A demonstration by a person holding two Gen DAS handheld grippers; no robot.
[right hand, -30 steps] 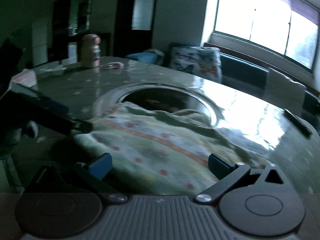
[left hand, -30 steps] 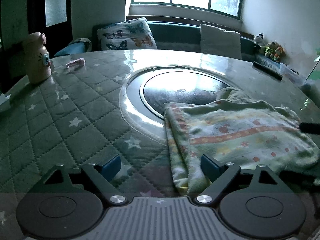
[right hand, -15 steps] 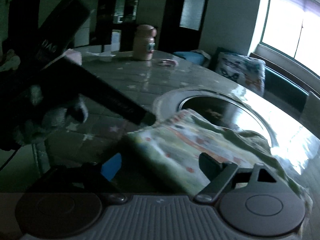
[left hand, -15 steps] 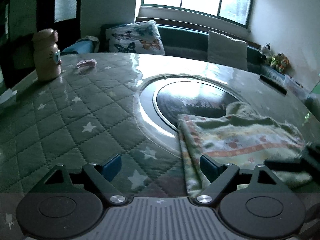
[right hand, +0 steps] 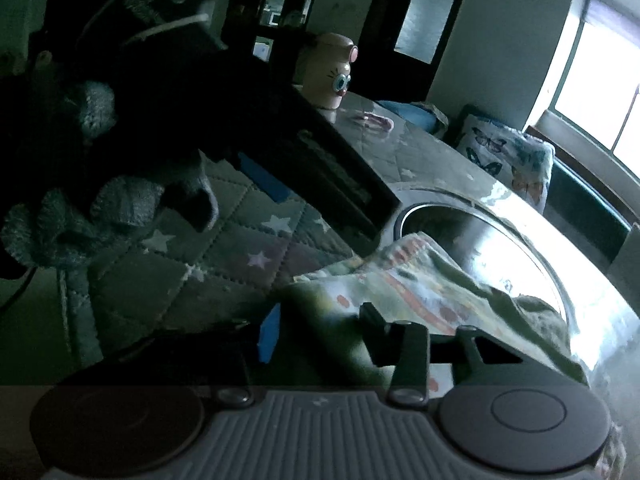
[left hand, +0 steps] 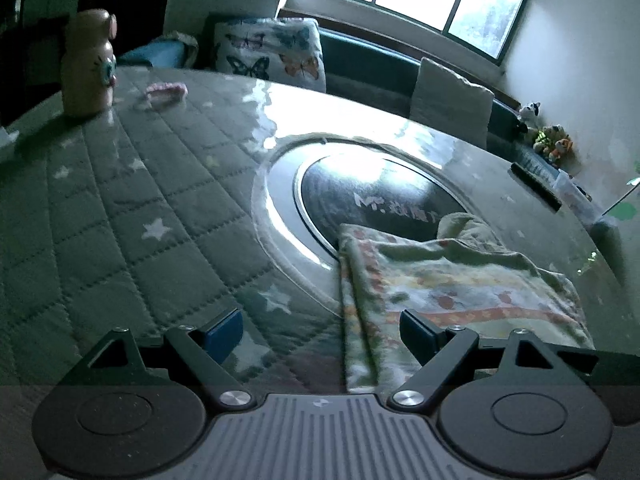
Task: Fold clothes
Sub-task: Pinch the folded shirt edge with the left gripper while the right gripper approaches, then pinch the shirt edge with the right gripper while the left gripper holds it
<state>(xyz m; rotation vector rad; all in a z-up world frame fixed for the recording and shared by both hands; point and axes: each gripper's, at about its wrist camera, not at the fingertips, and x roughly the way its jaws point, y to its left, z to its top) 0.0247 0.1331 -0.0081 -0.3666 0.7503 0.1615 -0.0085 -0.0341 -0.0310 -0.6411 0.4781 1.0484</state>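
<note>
My left gripper (left hand: 320,330) is hovering with its blue-padded fingers spread wide over the near edge of the table, its right finger (left hand: 416,326) sitting just above the folded edge of the pale green patterned cloth with orange stripes and red dots (left hand: 452,276); nothing is pinched between the pads. My right gripper (right hand: 316,330) is reaching in from the other side with its fingers narrower apart, a fold of the same cloth (right hand: 400,280) lying between them; whether they are actually pinching it I cannot tell, since the view is dark and blurred. The cloth is lying bunched and partly folded on the table, overlapping the rim of the dark round glass inset with a metal ring (left hand: 372,188) at the table's centre. Beneath it is spreading a grey-green quilted cover with stars under a glossy clear sheet (left hand: 132,200). In the right wrist view, my gloved left hand (right hand: 100,208) is gripping the black handle of the other tool. Farther off are standing a peach cartoon-faced bottle (left hand: 90,68) and, near it, a small pink item (left hand: 166,90), with a slim black remote (left hand: 536,186) on the far right and a butterfly-print cushion (left hand: 272,52) on the bench under the window.
</note>
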